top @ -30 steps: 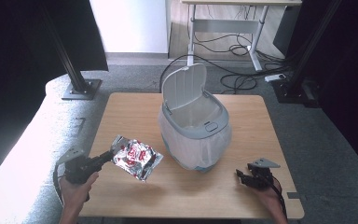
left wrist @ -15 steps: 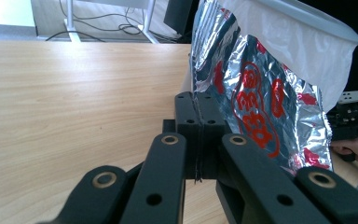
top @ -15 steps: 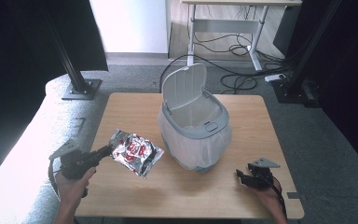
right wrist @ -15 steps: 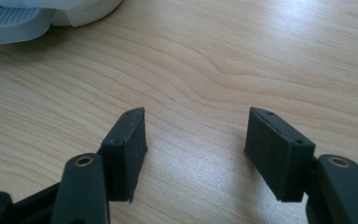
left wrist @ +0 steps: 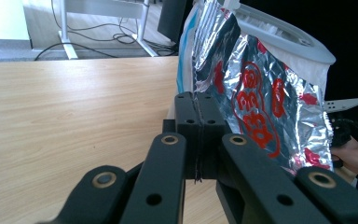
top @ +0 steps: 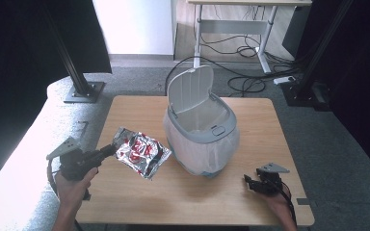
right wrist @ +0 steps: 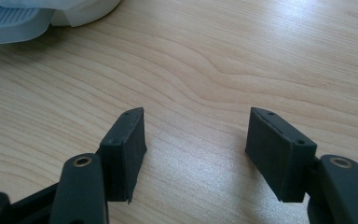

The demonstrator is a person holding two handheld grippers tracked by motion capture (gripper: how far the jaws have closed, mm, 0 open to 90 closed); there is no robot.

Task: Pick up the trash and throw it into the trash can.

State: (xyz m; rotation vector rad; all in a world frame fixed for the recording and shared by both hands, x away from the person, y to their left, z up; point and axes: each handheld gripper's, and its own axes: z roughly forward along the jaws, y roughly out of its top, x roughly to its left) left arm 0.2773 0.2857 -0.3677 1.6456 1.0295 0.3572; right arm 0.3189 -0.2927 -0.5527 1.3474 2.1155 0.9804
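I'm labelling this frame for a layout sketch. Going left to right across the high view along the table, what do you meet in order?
Left tongs → silver snack bag → white bin with its lid up → right tongs.

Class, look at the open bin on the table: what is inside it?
The bin stands with its lid up, a white liner draped over its rim. The part of the inside on show looks bare; its bottom is hidden by the walls.

The foil packet (left wrist: 261, 98) hides most of the bin (left wrist: 303, 44).
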